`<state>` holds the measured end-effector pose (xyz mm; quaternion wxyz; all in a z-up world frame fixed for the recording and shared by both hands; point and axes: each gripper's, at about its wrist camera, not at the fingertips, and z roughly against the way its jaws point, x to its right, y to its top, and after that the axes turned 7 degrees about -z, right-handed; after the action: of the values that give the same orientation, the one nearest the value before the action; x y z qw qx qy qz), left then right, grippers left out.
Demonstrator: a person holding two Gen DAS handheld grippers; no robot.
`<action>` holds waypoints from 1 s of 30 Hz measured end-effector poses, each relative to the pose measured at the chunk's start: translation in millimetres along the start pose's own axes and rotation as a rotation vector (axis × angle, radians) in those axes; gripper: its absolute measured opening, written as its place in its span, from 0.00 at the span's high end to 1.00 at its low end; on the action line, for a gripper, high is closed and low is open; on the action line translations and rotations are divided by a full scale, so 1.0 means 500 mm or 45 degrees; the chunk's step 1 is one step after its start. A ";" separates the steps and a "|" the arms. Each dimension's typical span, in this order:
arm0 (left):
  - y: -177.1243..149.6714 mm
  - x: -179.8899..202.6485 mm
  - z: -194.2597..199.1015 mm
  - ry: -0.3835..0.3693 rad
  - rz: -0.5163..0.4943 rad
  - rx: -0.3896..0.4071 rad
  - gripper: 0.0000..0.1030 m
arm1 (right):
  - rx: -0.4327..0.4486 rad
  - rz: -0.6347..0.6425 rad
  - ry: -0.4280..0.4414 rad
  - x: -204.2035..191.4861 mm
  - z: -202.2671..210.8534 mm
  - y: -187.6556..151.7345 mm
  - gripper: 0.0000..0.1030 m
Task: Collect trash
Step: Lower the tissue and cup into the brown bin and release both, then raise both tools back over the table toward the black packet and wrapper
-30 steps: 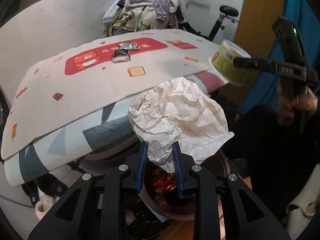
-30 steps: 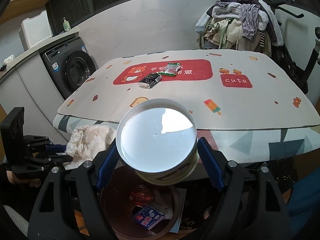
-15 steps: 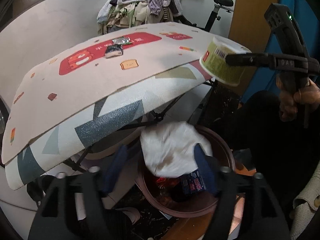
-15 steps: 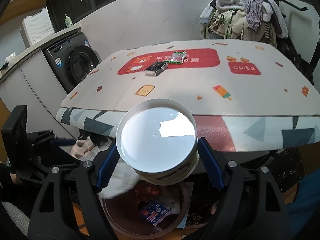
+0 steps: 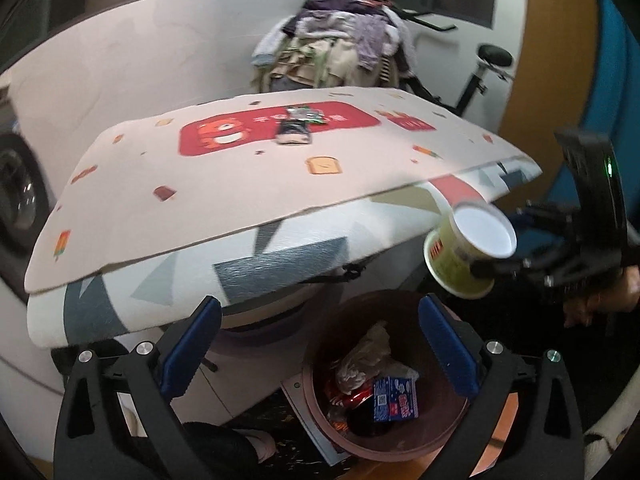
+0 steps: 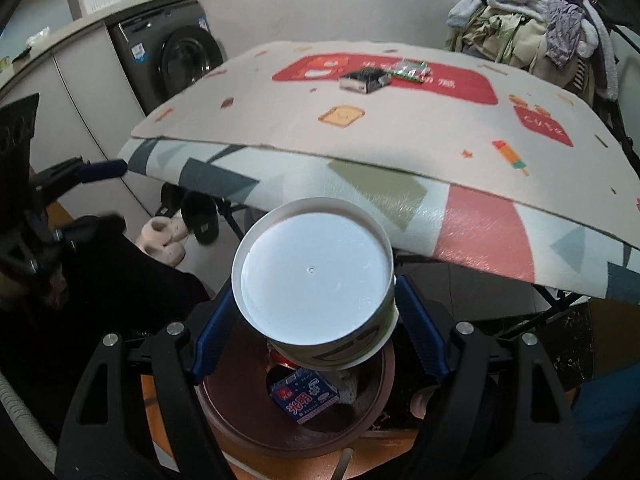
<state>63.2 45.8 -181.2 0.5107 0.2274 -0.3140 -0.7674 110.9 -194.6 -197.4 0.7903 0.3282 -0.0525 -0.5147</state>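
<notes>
My left gripper point(image 5: 322, 340) hangs over the brown trash bin point(image 5: 384, 450), its jaws opening wide with nothing between them. Crumpled paper point(image 5: 370, 350), a blue carton point(image 5: 394, 400) and a red wrapper lie in the bin. My right gripper point(image 6: 316, 328) is shut on a white-lined paper cup point(image 6: 316, 280), held tilted just above the bin point(image 6: 248, 432). The left wrist view shows that cup point(image 5: 472, 248) at the right, below the table edge. A black wrapper point(image 6: 362, 80) and a green wrapper point(image 6: 410, 70) lie on the table's patterned mat point(image 6: 400, 120).
The folding table overhangs the bin on the far side. A washing machine point(image 6: 184, 60) stands at the back left, with slippers point(image 6: 168, 236) on the floor under the table. A clothes pile point(image 5: 340, 48) and an exercise bike point(image 5: 480, 72) stand behind the table.
The left gripper opened and the crumpled paper dropped from it into the bin. The right gripper carried the cup down from table height to just above the bin.
</notes>
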 end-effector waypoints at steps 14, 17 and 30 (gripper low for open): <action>-0.006 -0.031 0.008 0.007 0.091 0.013 0.06 | -0.133 0.024 -0.016 -0.009 -0.047 -0.004 0.24; -0.006 -0.035 0.007 0.011 0.098 0.012 0.06 | -0.155 0.001 -0.023 -0.003 -0.054 -0.004 0.11; -0.008 -0.041 0.011 0.028 0.111 0.019 0.06 | -0.092 -0.067 -0.114 0.020 -0.034 -0.001 0.06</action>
<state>64.5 67.6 -179.6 0.5453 0.2258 -0.3238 -0.7394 122.3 -195.3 -213.8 0.7847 0.2774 -0.0606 -0.5510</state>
